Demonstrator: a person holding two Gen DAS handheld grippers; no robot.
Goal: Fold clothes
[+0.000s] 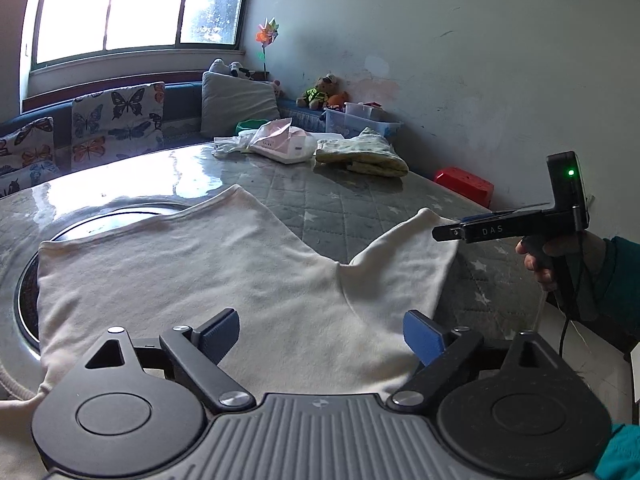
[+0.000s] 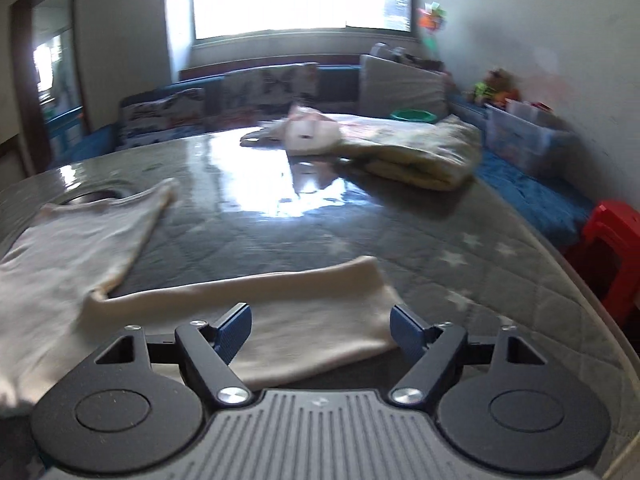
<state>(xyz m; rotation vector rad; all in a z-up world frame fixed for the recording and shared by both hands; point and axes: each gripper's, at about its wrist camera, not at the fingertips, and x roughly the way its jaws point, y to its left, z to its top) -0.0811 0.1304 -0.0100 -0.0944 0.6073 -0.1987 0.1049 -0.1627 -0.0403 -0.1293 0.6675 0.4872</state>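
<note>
A cream shirt (image 1: 200, 280) lies spread flat on a grey quilted table cover (image 1: 340, 200) printed with pale stars. Its body stretches toward the far left, partly over a dark round recess (image 1: 120, 212) in the tabletop, and one sleeve (image 1: 404, 264) reaches out to the right, making a V with the body.

The left gripper (image 1: 322, 336) hangs just above the near part of the shirt, jaws spread wide, blue pads clear of the cloth and nothing between them. In the right wrist view, which is blurred, the right gripper (image 2: 320, 330) sits over the sleeve (image 2: 280, 312), jaws also spread; the pads seem to be above the fabric rather than pinching it, though the blur makes that hard to settle. From the left wrist view the right gripper (image 1: 448, 232) appears side-on at the sleeve's tip, held by a hand (image 1: 560, 256) in a teal sleeve (image 1: 620, 272), a green light showing on its body.

Farther back on the table lie a folded yellowish garment (image 1: 364, 156) and a pale pinkish bundle (image 1: 280, 140). Beyond the table edge stand a red stool (image 2: 608, 248) by the wall, a clear storage bin (image 1: 356, 120), a teddy bear (image 1: 320, 90), butterfly-print cushions (image 1: 116, 120), a grey pillow (image 1: 236, 100) and a bright window (image 1: 136, 4).
</note>
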